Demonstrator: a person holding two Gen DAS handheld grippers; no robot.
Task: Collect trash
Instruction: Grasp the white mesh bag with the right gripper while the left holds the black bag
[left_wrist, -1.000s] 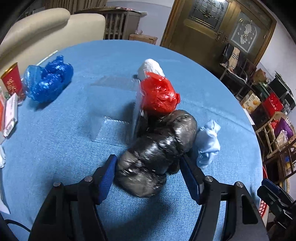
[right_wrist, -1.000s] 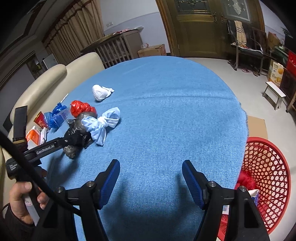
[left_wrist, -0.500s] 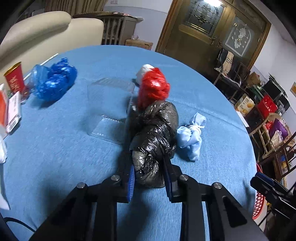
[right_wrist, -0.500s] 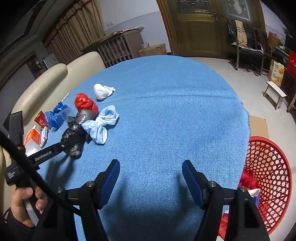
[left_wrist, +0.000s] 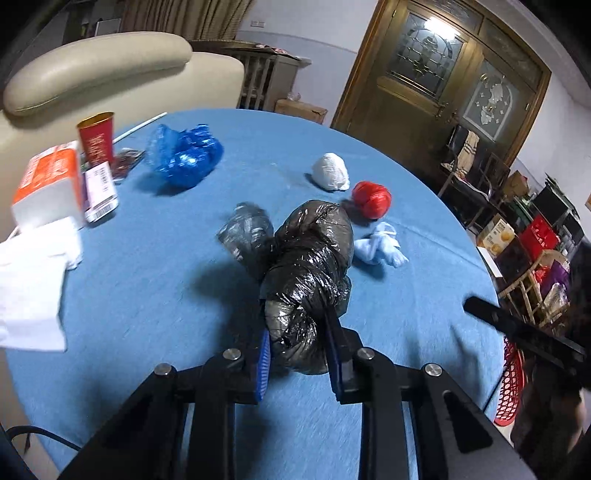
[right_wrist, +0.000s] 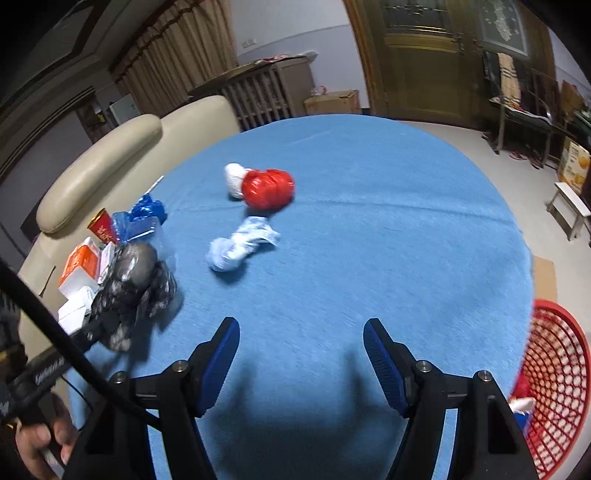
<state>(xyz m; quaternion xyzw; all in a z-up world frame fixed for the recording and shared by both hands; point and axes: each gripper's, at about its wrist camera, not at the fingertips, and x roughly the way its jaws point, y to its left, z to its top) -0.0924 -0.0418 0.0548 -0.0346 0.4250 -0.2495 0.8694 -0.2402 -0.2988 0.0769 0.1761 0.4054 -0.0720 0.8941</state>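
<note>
My left gripper is shut on a black trash bag and holds it lifted above the blue table; the bag also shows in the right wrist view. A red bag, a white bag, a light blue bag and a dark blue bag lie on the table. My right gripper is open and empty above the table's near side. The red bag and light blue bag lie ahead of it.
A red mesh basket with some trash stands on the floor at the right table edge. A clear plastic tray, a red cup, an orange box and white paper are at the table's left. A beige sofa is behind.
My left gripper closed on the black bag and lifted it up and back from the red and light blue bags. The right gripper stayed open and shifted slightly.
</note>
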